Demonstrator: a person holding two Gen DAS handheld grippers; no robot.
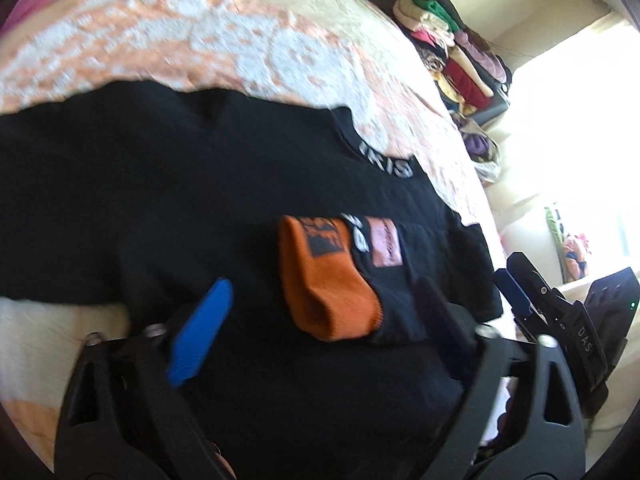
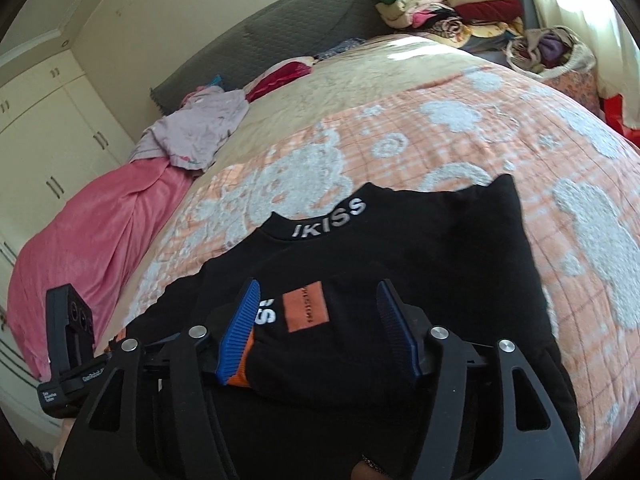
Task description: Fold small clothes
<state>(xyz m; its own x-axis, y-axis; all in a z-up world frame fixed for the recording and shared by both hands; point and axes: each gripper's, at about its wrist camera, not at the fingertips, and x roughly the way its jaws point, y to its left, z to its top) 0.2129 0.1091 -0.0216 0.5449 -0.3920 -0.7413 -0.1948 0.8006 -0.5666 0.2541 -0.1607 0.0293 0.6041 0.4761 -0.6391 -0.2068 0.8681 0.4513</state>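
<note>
A black sweater [image 2: 420, 248] lies flat on the bed, its collar reading "IKISS" [image 2: 330, 218] on the far side. One sleeve with an orange cuff [image 1: 320, 280] is folded across the chest, beside an orange patch [image 2: 305, 312]. My left gripper [image 1: 320, 320] hovers open over the near part of the sweater, with the orange cuff lying between its wide-apart pads. My right gripper [image 2: 318, 332] is open too, and the folded black sleeve lies between its blue pads [image 2: 240, 332] without being pinched. In the left wrist view the right gripper [image 1: 520, 284] shows at the sweater's right edge.
The bed has a peach quilt with white patterns [image 2: 460, 128]. A pink blanket [image 2: 92, 232] and a lilac garment [image 2: 196, 132] lie at its far left. Stacked folded clothes [image 2: 448, 4] and a basket [image 2: 548, 48] sit beyond the far right corner. White cupboards [image 2: 48, 128] stand on the left.
</note>
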